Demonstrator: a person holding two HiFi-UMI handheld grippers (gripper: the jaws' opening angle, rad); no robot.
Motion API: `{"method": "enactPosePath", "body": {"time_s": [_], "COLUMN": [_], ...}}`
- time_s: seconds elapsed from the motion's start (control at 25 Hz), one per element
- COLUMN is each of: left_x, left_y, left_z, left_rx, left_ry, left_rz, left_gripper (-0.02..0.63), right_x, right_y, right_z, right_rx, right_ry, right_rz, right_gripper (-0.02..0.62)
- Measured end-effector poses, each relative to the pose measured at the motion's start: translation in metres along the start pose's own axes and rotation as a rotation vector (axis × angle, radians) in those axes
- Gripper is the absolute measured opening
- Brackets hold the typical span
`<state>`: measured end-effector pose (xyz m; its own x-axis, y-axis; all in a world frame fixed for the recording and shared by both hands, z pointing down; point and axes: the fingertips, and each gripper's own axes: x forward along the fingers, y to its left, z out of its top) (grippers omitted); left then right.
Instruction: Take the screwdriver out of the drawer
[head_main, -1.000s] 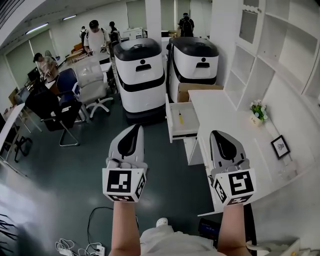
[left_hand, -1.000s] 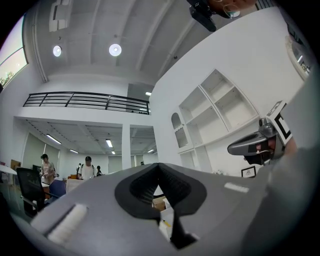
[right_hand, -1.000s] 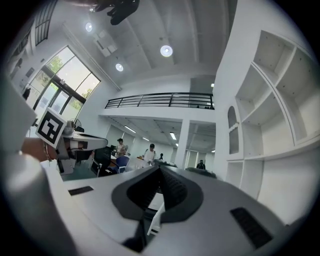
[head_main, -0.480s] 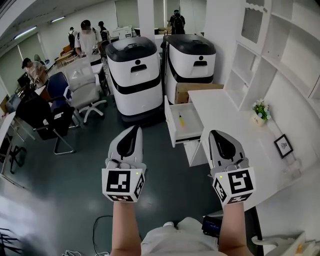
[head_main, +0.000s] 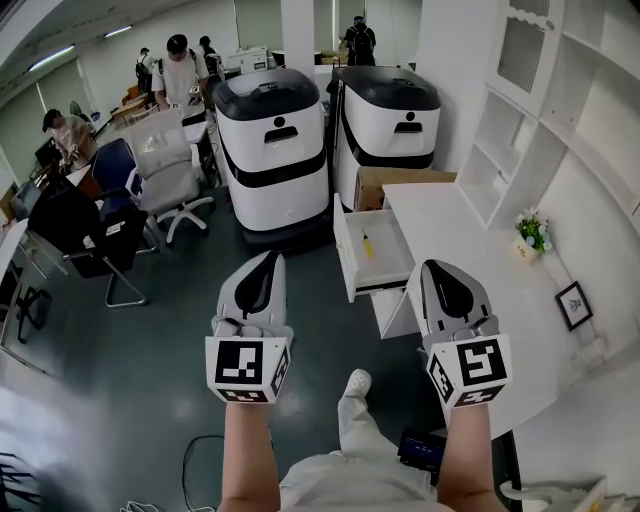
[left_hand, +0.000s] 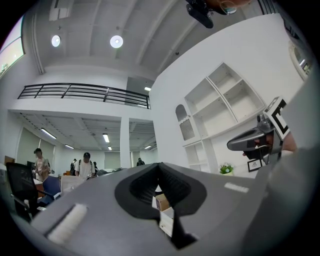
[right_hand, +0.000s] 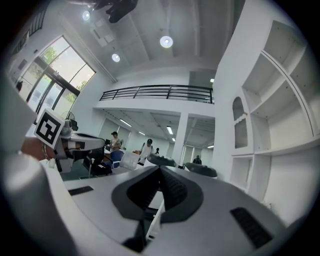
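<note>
Head view showed my left gripper (head_main: 270, 258) and right gripper (head_main: 433, 268) held out side by side in front of me. The white drawer (head_main: 388, 258) stood pulled open from the tabletop (head_main: 470, 235), just ahead of my right gripper. The yellow-handled screwdriver (head_main: 366, 244) lay inside it, apart from both grippers. Left gripper view showed my jaws closed tip to tip on nothing, with a cardboard box (left_hand: 161, 201) glimpsed through the hollow behind them. Right gripper view showed those jaws pressed together too, holding nothing.

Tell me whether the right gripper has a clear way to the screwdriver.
Probably yes: the drawer is open, the screwdriver lies uncovered, and nothing stands between it and the right gripper.
</note>
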<state>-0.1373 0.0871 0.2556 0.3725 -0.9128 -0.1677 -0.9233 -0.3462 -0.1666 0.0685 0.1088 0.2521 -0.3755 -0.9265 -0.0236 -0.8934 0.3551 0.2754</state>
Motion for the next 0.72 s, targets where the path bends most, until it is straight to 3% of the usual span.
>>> {"method": "enactPosePath", "body": {"time_s": [0.28,0.72], "left_x": [0.059,0.203], "left_y": [0.017,0.052], "left_z": [-0.024,-0.063], "left_rx": [-0.003,-0.054], "left_ry": [0.033,0.082], "left_rz": [0.014,0.042], "left_gripper": [0.009,0.009], "right_x": [0.061,0.199], "right_y": [-0.023,-0.093], "right_z": [-0.024,-0.06], "right_rx": [0.024,0.08], "right_ry": [0.011,0.048], "right_rz": [0.024,0.079], "right_gripper": [0.006,0.005]}}
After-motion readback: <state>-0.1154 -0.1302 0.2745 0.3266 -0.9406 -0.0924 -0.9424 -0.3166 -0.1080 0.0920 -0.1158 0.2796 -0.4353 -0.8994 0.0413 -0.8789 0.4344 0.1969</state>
